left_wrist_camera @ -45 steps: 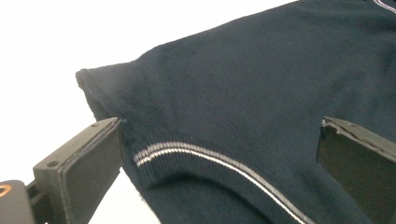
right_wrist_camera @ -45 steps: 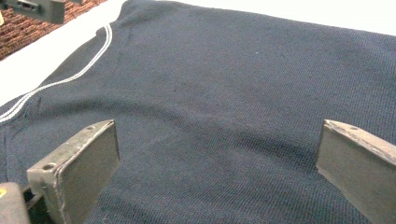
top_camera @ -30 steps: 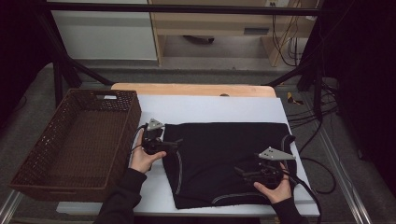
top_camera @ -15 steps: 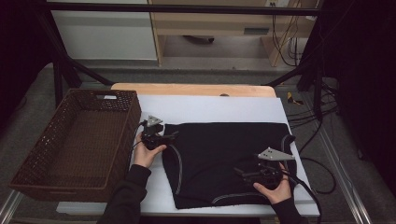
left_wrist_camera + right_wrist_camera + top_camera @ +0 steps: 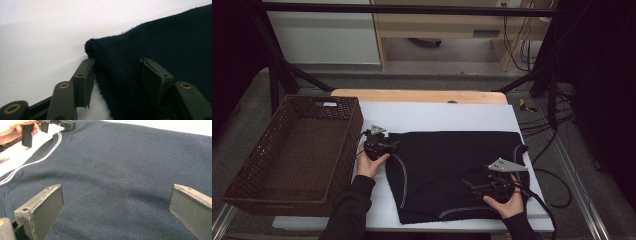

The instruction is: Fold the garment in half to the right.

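A: Left gripper view: my left gripper (image 5: 115,75) has been closing, jaws astride the dark shirt's (image 5: 162,40) far-left corner, not yet pinching.
B: Soft, limp knit, flat on the table (image 5: 437,117). I'd take that corner hem. Right gripper (image 5: 115,212) wide open over it.

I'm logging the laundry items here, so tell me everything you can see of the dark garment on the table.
The dark garment is a navy-black knit with pale double stitching along a curved seam. It lies spread flat on the white table top, beside the wicker basket. The left gripper has been closing around its bunched corner, one pad touching the cloth. The right gripper hangs open over the fabric.
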The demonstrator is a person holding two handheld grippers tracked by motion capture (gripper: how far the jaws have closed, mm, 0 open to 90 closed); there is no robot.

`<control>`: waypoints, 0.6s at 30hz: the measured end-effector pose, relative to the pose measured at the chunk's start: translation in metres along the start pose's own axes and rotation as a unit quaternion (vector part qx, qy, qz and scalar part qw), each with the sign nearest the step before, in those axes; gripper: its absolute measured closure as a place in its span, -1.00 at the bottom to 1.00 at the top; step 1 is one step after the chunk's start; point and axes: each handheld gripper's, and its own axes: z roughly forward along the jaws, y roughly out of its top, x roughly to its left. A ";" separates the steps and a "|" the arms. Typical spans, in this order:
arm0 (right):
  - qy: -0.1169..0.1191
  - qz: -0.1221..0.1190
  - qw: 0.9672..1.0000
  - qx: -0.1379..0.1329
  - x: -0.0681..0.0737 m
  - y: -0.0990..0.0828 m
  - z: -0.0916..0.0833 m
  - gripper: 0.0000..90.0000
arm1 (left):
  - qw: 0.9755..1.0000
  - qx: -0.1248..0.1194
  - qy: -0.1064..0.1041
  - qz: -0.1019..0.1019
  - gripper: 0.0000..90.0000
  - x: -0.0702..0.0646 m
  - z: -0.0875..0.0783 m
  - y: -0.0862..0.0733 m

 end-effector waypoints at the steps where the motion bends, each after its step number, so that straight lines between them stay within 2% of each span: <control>1: 0.000 0.000 1.000 0.000 0.000 0.000 0.000 -0.98 | 1.000 0.000 0.003 -0.001 0.03 0.001 0.001 0.000; 5: 0.002 0.001 1.000 0.002 0.000 0.000 0.000 -0.98 | 1.000 0.000 0.002 -0.004 0.18 0.002 0.001 0.001; 9: 0.003 -0.001 1.000 0.002 0.001 0.000 0.001 -0.98 | 0.999 0.024 0.008 0.021 0.29 0.001 0.003 0.008; 11: 0.003 -0.001 1.000 0.003 0.001 0.000 0.000 -0.98 | 0.999 0.030 0.004 0.018 0.35 0.000 0.004 0.009; 12: 0.004 -0.002 1.000 0.003 0.001 0.000 0.000 -0.98 | 0.999 0.027 0.003 0.022 0.37 0.000 0.005 0.010; 16: 0.004 -0.005 1.000 0.000 0.004 0.001 0.001 -0.98 | 1.000 0.025 -0.003 0.016 0.47 0.002 0.005 0.008; 18: 0.006 -0.009 1.000 0.002 0.007 0.002 0.001 -0.98 | 1.000 0.024 -0.009 0.016 0.59 0.001 0.005 0.008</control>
